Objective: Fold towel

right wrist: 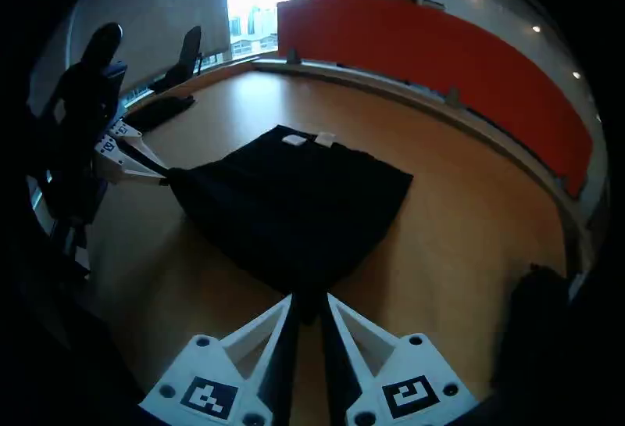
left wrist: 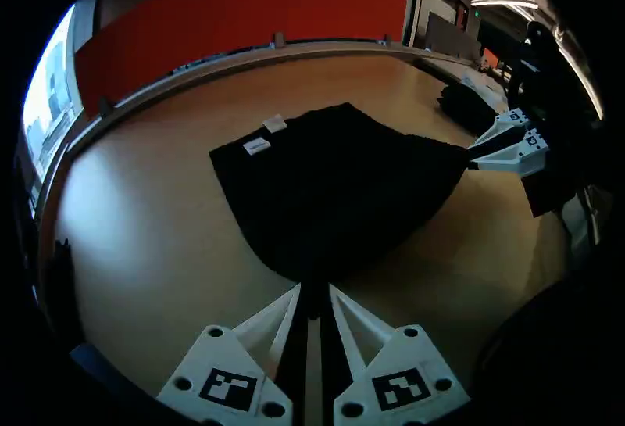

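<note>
We judge the first fold to be in hand. The left tool (left wrist: 315, 289), at 6 o'clock in the left gripper view, has its two white fingers clamped on one near corner of the black cloth towel (left wrist: 336, 184). The right tool (right wrist: 309, 298), at 6 o'clock in the right gripper view, is clamped the same way on the neighbouring corner.

The towel lies spread at the middle of the light wooden desk (left wrist: 156, 215). Its gripped edge is drawn taut between the tools and seems a little raised, while its far edge lies flat toward 12 o'clock.

The next move, we think, calls for carrying both corners level over to that far edge, where two small white labels (left wrist: 266, 134) sit, and laying edge on edge. The cloth looks limp and plain, gathering into soft folds toward each tool.
</note>
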